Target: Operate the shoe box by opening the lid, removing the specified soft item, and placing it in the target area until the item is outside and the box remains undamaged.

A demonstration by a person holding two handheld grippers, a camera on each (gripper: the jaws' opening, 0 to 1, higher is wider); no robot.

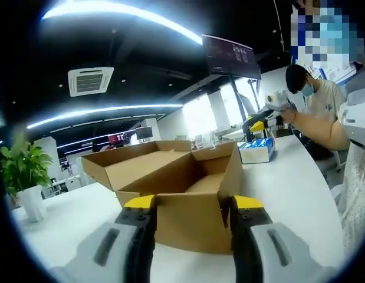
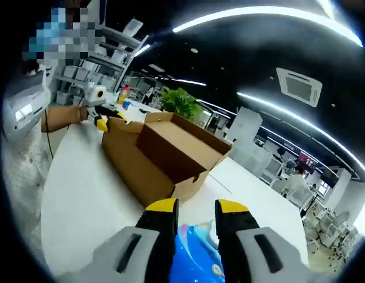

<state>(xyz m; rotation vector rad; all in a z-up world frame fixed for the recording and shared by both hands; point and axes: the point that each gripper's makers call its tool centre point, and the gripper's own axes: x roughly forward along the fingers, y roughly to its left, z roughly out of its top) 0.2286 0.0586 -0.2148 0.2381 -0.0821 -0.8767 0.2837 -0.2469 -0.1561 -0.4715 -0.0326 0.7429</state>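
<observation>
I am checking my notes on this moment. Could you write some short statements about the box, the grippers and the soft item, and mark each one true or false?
1. The cardboard box is open. True.
2. The left gripper holds a box wall between its jaws. True.
3. The right gripper is empty. False: a blue soft packet sits between its jaws.
4. The box stands on a dark floor. False: it stands on a white table.
5. A green plant stands beyond the box. True.
</observation>
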